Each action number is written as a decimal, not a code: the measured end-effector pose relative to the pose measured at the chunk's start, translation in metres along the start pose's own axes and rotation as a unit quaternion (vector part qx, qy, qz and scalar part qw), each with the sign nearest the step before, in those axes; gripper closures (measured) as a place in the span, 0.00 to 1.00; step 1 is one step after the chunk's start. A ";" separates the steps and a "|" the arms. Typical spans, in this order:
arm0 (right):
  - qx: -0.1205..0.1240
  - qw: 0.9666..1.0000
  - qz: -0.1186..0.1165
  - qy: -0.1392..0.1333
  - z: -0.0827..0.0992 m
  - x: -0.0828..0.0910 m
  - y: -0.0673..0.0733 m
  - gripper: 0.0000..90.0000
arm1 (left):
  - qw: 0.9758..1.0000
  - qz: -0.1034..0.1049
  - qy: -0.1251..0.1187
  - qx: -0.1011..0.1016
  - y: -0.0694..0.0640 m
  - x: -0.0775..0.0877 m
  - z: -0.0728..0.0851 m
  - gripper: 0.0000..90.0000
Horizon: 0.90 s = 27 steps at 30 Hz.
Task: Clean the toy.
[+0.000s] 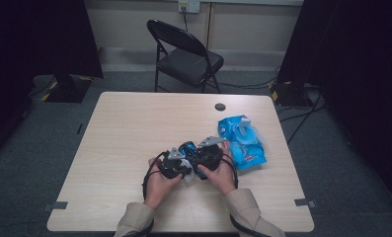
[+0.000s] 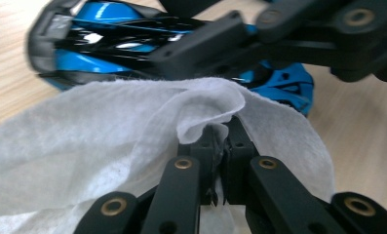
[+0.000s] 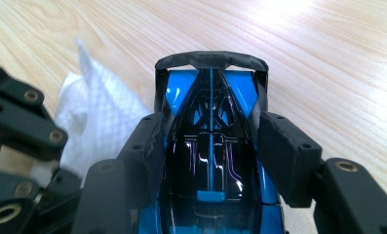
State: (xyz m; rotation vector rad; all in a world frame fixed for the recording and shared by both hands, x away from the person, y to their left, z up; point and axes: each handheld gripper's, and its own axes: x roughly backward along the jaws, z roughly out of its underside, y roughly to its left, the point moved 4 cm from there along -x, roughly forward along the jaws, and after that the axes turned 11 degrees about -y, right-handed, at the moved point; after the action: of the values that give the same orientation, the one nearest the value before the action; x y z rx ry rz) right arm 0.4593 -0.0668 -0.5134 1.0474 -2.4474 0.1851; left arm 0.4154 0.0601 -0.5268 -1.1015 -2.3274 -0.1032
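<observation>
Blue toy race car point(image 3: 210, 161) clamped between right gripper point(image 1: 209, 157) jaws, held steady at near centre of tabletop point(image 1: 134, 128); white wipe point(image 2: 108, 131) pinched in shut left gripper point(image 1: 176, 164) jaws, pressed against car body, apparently for cleaning. Blue wipes pack point(image 1: 243, 140) kept at right.

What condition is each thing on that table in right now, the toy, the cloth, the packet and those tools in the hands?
Blue toy car: clamped by its sides, held over the table.
White wipe: crumpled, pinched, lying against the car.
Blue wipes packet: lying on the table, apart from the hands.
Left hand-held gripper: shut on the wipe.
Right hand-held gripper: shut on the car.
Folding chair: unfolded, empty.
</observation>
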 end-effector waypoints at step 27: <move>0.001 1.000 0.001 -0.001 0.000 0.000 0.000 0.49 | 0.999 0.033 0.007 -0.008 -0.035 -0.002 0.005 0.96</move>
State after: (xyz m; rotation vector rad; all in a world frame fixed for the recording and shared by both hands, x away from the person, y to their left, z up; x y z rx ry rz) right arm 0.4589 -0.0668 -0.5135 1.0473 -2.4503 0.1884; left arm 0.3882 0.0375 -0.5263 -1.1805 -2.2799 -0.1051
